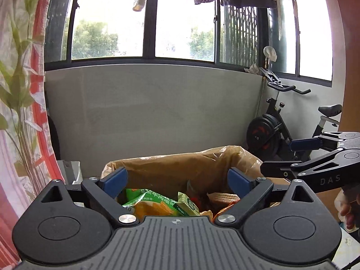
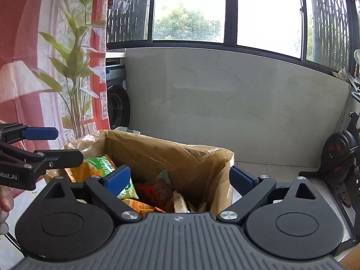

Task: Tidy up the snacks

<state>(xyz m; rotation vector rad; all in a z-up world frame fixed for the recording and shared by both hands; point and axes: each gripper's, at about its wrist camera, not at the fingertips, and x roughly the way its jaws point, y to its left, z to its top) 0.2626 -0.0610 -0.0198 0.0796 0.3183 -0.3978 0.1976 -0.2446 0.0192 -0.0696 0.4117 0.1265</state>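
Note:
A cardboard box lined with a tan plastic bag (image 1: 180, 168) (image 2: 171, 155) holds several snack packets. A green and orange packet (image 1: 146, 202) (image 2: 99, 166) lies at its left side, and a small green packet (image 1: 187, 204) (image 2: 127, 191) sits beside it. A red packet (image 2: 150, 193) and a brown biscuit pack (image 1: 222, 199) (image 2: 178, 202) lie further right. My left gripper (image 1: 177, 182) is open and empty, held above the box. My right gripper (image 2: 180, 180) is open and empty, also above the box. Each gripper shows in the other's view, the right one (image 1: 292, 157) and the left one (image 2: 54, 144).
A grey wall (image 1: 146, 112) under a wide window stands behind the box. An exercise bike (image 1: 281, 130) is at the right. A washing machine (image 2: 117, 103) and a printed curtain (image 2: 56, 67) are at the left. Laundry hangs overhead.

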